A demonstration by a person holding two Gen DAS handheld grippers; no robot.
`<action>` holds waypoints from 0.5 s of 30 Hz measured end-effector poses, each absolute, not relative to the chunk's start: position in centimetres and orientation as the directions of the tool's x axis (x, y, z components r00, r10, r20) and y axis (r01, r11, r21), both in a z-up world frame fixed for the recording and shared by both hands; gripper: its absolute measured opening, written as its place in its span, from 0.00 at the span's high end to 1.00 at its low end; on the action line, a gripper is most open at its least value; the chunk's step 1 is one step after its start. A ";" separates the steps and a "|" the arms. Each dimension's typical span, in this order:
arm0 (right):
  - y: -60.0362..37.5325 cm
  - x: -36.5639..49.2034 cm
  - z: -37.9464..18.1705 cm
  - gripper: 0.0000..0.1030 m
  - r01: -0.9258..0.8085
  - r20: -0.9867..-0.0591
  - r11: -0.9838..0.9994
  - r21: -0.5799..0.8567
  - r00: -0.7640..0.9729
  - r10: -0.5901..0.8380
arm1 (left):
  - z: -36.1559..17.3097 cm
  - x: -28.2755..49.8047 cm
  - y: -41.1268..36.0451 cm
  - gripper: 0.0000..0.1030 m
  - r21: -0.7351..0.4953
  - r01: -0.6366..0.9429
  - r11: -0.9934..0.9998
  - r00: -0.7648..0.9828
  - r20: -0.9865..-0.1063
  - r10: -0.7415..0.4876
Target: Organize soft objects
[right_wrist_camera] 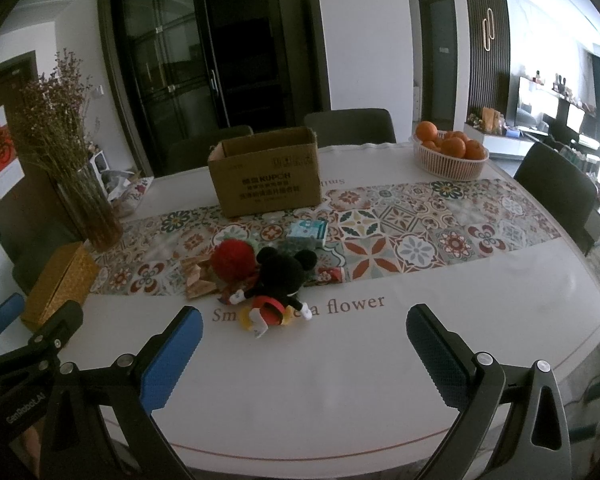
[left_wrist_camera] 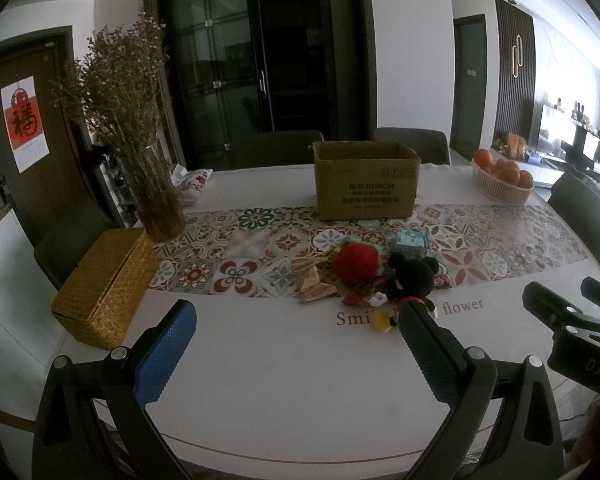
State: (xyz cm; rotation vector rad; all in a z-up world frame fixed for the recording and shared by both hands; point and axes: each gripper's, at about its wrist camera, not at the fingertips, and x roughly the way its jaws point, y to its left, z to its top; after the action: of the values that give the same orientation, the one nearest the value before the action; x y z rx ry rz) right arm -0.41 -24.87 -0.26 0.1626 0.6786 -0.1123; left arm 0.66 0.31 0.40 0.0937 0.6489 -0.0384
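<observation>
At the far left of the white table [left_wrist_camera: 280, 380] we saw a woven yellow box [left_wrist_camera: 104, 286] with its lid down, and just behind it a glass vase [left_wrist_camera: 162, 204] full of dried flowers [left_wrist_camera: 120, 80], standing on the near edge of a patterned runner [right_wrist_camera: 400, 232]. A patterned fabric pouch [left_wrist_camera: 194, 184] lay behind the vase.

Our left gripper [left_wrist_camera: 296, 334] hung over the bare near part of the table with its blue-padded fingers [left_wrist_camera: 164, 356] spread wide and nothing between them.

Toward the middle, a cluster of soft things sat where the runner met the white cloth. From left to right we saw some folded tan paper packets [left_wrist_camera: 312, 282], a red pompom-like ball [left_wrist_camera: 356, 266] and a black mouse plush [right_wrist_camera: 280, 276] lying partly over the printed words on the cloth, with its yellow shoe [left_wrist_camera: 382, 322] nearest us. A small teal tissue pack [right_wrist_camera: 308, 230] lay just behind the plush, and a red wrapper [right_wrist_camera: 330, 274] lay just to its right. An open cardboard box [right_wrist_camera: 266, 178] stood upright behind the cluster, apart from it; we could not tell what was inside.

Our right gripper [right_wrist_camera: 304, 346] was also wide open and held nothing, poised above the table just short of the plush. Farther right, near the table's back edge, a white basket [right_wrist_camera: 448, 162] held oranges [right_wrist_camera: 454, 146]. Dark chairs [right_wrist_camera: 350, 126] stood around the table
</observation>
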 end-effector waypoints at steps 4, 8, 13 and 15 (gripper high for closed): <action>-24.9 -0.4 -0.2 0.00 0.157 -0.631 0.981 0.111 0.774 -0.052 | 0.4 0.7 0.3 0.00 0.075 0.065 0.995 0.796 -0.605 -0.006; -24.9 -0.4 -0.3 0.00 0.156 -0.633 0.981 0.112 0.773 -0.051 | 0.3 0.8 0.2 0.00 0.073 0.067 0.995 0.794 -0.608 -0.009; -24.8 -0.2 -0.8 0.00 0.153 -0.641 0.982 0.112 0.766 -0.046 | -0.1 1.6 0.1 0.00 0.065 0.070 0.995 0.783 -0.622 -0.014; -24.8 -0.1 -1.1 0.00 0.152 -0.647 0.982 0.111 0.762 -0.045 | -0.3 2.0 0.2 0.00 0.060 0.068 0.996 0.780 -0.626 -0.015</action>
State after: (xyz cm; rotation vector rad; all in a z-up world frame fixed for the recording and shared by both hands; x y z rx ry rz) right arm -0.09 -24.76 -1.05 0.1605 0.6977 -0.1074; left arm 1.99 0.22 -0.33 0.0812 0.6755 -0.0449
